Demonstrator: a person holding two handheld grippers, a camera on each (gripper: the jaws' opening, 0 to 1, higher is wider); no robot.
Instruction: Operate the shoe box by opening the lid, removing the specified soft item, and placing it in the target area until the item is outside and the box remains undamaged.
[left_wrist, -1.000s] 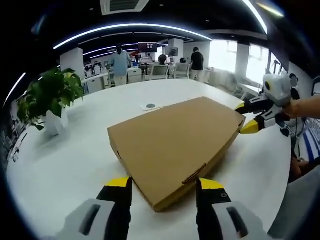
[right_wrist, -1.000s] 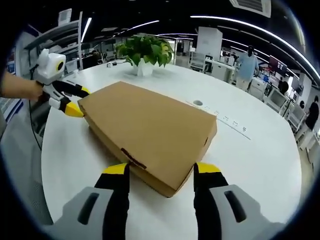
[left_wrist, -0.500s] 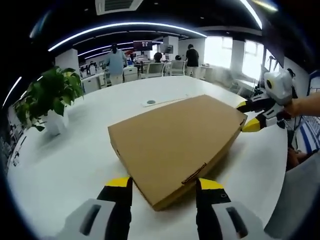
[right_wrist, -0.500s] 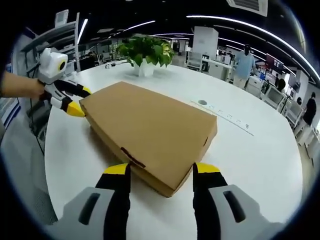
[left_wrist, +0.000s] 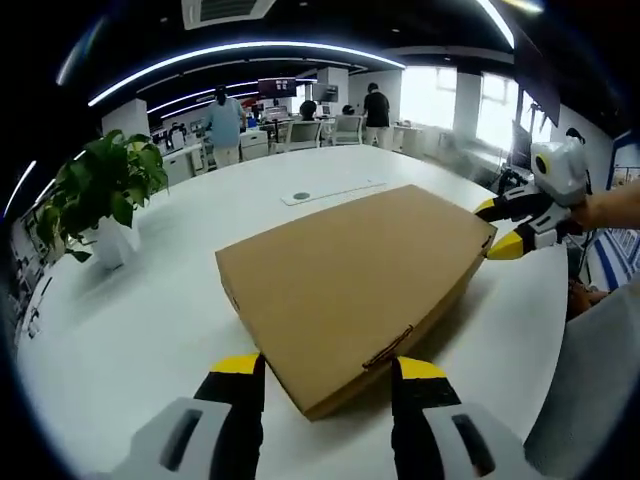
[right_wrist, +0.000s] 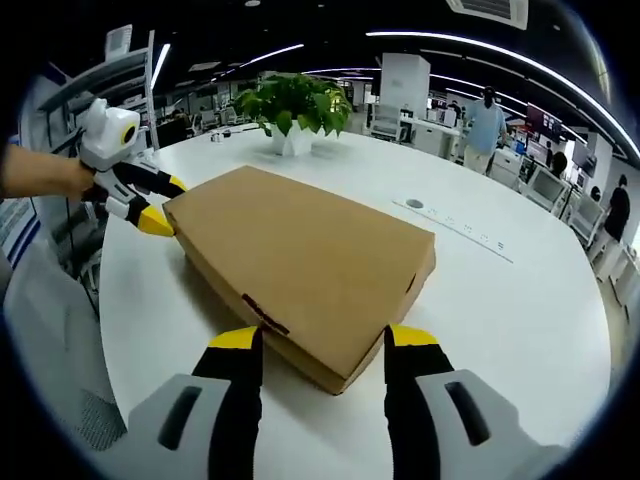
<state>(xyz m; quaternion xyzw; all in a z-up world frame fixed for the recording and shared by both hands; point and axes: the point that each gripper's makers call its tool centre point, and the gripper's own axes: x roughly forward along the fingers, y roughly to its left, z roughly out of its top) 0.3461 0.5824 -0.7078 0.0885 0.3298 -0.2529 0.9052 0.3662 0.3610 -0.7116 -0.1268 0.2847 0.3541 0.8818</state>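
1. Left gripper view: the flat brown cardboard shoe box (left_wrist: 350, 290) lies on the round white tabletop (left_wrist: 130, 330) with its lid shut, so its contents are hidden.
2. One near corner of the box sits between the spread yellow-tipped jaws of the left hand-held gripper (left_wrist: 325, 368), which straddle it without clamping.
3. At the opposite corner, the right hand-held gripper (left_wrist: 505, 228) has its jaws apart around the box edge, held by a person's hand (left_wrist: 612, 208).
4. Right gripper view: the same closed box (right_wrist: 300, 265) fills the middle, with a green potted plant in a white pot (right_wrist: 292, 105) well behind it.
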